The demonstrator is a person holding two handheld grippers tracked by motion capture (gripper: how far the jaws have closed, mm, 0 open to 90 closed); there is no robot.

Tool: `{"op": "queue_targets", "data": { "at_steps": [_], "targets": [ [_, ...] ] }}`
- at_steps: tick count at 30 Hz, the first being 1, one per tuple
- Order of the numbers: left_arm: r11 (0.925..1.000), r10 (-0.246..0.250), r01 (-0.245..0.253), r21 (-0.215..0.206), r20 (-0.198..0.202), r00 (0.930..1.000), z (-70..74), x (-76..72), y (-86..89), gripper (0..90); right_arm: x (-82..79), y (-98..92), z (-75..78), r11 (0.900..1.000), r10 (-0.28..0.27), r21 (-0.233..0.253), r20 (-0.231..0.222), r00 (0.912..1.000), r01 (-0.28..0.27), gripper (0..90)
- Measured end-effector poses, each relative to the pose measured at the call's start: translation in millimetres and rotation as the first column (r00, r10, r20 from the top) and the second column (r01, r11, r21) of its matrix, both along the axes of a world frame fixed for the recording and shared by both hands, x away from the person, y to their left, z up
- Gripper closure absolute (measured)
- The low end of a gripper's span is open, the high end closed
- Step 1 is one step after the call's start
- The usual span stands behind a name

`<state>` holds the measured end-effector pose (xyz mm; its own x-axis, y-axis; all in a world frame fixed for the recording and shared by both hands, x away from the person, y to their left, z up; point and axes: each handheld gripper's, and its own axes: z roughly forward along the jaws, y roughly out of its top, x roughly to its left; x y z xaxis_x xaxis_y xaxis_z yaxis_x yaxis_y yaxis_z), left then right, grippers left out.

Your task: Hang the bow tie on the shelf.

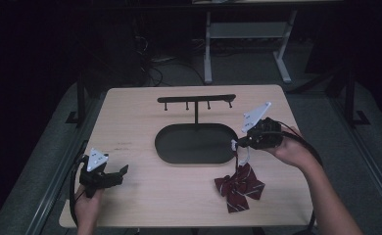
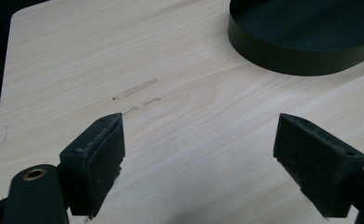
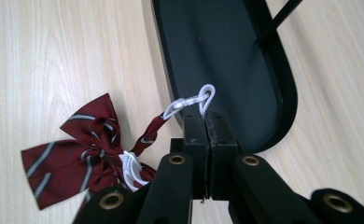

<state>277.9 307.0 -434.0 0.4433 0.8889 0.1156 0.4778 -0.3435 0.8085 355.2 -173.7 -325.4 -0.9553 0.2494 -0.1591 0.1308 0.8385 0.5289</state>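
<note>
- The tabletop [image 1: 145, 196] is pale wood grain with rounded corners and a few faint scuffs left of centre.
- A black oval tray [image 1: 194, 144] sits mid-table; a thin post rises from its far edge to a bar of hooks [image 1: 197, 99].
- The bow [image 1: 239, 187], dark red with grey stripes, lies near the front right, just beside the tray.
- The right gripper [image 1: 236, 143] has its jaws closed on the bow's white loop [image 3: 203, 96], over the tray's rim.
- The left gripper [image 1: 121, 172] rests at front left, jaws wide apart, gripping nothing.
- The room beyond is dark: grey floor, cables, a white desk frame [image 1: 248, 44].
</note>
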Motion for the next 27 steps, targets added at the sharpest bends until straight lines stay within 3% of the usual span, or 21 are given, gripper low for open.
{"op": "queue_targets", "data": {
  "at_steps": [9,27],
  "targets": [
    [1.0,0.001,-0.001,-0.001,0.002,1.0,0.5,-0.6,0.8,16.3,2.0,14.4,15.8,1.0,0.026,0.011,0.012,0.9996,-0.026,88.3],
    [0.9999,0.01,-0.01,-0.011,0.001,1.0,0.4,0.1,1.9,16.3,9.9,30.5,30.6,0.998,0.064,0.01,0.031,0.9975,-0.064,88.3]
  ]
}}
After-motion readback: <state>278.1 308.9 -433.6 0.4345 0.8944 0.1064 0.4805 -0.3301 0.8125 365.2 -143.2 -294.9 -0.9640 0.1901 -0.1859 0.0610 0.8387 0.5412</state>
